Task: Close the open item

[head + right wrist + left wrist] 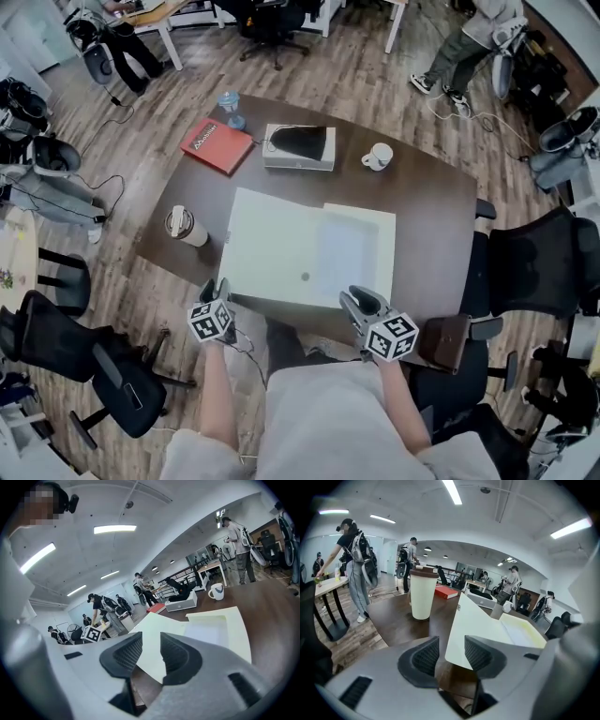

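**Q:** Where does the open item lie?

**A:** The white box (pixel 309 253) lies open on the brown table (pixel 431 216), at its near edge. Its lid is spread to the left and its shallow tray to the right.

**Q:** How do the tools stand?

**A:** The left gripper (pixel 216 287) is at the box's near left corner. Its jaws are wide apart and the lid's corner shows in the gap, with neither pad pressing on it. The right gripper (pixel 361 300) is at the near edge below the tray. Its jaws stand narrower but apart, and nothing is held between them.

**Q:** What surrounds the box?

**A:** A lidded cup (pixel 185 226) stands just left of the lid. Behind the box lie a red book (pixel 217 145), a bottle (pixel 231 109), a grey case (pixel 299 147) and a mug (pixel 378 157), all clear of it. A chair (pixel 534 262) stands at the table's right end. People stand at other desks farther off.
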The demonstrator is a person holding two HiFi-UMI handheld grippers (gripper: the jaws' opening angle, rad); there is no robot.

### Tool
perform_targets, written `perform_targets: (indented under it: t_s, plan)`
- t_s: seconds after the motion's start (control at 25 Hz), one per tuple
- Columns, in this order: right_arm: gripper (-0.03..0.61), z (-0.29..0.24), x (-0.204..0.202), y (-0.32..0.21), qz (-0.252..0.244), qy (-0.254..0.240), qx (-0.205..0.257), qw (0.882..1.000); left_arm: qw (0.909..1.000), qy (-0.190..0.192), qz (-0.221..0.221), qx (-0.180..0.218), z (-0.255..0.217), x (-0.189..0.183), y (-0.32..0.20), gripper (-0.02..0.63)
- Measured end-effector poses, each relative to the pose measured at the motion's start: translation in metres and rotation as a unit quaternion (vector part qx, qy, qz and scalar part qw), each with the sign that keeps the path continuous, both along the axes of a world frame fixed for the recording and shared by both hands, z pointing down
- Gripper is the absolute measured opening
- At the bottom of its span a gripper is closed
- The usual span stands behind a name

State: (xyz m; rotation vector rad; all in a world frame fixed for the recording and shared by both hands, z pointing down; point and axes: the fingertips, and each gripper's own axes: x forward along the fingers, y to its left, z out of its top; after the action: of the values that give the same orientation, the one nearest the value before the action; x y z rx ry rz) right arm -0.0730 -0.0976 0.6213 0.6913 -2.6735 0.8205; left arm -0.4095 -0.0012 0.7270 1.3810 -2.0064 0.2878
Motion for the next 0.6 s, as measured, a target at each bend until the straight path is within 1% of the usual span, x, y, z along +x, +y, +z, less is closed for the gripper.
perform_targets:
  t_s: [0.16, 0.32, 0.48, 0.6]
  plan:
    - [0.123, 0.001, 0.008, 0.003, 0.005, 0.011, 0.005, 1.000, 0.9995, 0.029, -0.011, 0.000, 0.015, 0.003, 0.000, 0.163]
    - [0.123, -0.002, 0.011, 0.003, 0.008, 0.014, 0.009, 1.000, 0.9978, 0.064, -0.009, 0.015, 0.030, 0.016, -0.001, 0.163]
    - [0.121, -0.003, 0.008, 0.005, 0.005, 0.014, 0.016, 1.000, 0.9974, 0.065, -0.017, 0.025, 0.023, 0.016, -0.003, 0.146]
    - [0.121, -0.002, 0.003, 0.009, -0.002, 0.016, 0.018, 1.000, 0.9972, 0.066, -0.010, 0.034, 0.019, 0.018, -0.003, 0.128]
